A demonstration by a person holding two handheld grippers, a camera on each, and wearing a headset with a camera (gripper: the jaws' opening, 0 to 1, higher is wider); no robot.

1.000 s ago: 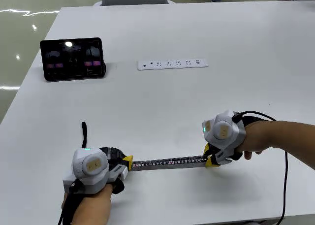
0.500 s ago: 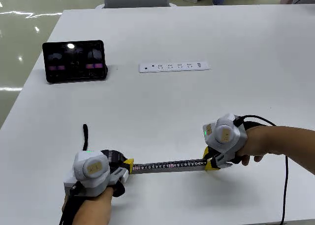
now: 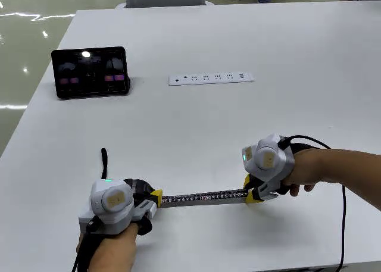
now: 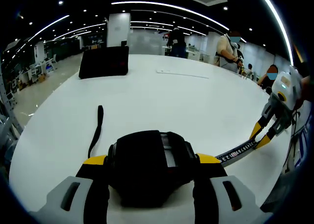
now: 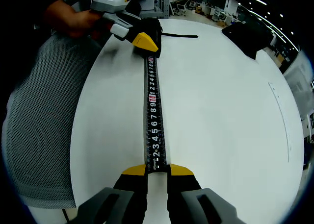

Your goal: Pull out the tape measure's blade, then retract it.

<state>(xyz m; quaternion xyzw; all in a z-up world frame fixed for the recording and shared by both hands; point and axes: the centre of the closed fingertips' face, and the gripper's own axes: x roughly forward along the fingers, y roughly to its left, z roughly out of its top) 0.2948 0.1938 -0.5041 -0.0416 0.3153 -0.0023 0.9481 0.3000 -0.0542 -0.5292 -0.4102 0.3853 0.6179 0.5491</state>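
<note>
A black tape measure (image 3: 141,193) lies on the white table (image 3: 196,129) at the front left, and my left gripper (image 3: 152,200) is shut on its case (image 4: 149,167). Its black blade (image 3: 202,197) runs out to the right, flat along the tabletop. My right gripper (image 3: 250,194) is shut on the blade's tip, with the numbered blade (image 5: 154,116) stretching from its yellow fingertips (image 5: 135,170) to the case (image 5: 147,33). The tape's black wrist strap (image 3: 102,162) trails away from the case. In the left gripper view the right gripper (image 4: 262,136) stands at the right edge.
A dark tablet (image 3: 90,71) stands at the back left. A white power strip (image 3: 210,78) lies flat at the back centre. A black cable (image 3: 342,218) hangs from the right hand over the table's front edge. People stand beyond the table (image 4: 228,50).
The right gripper has edged slightly left, so the drawn-out blade is a touch shorter. The left gripper and the case stay put; the head camera has shifted a little.
</note>
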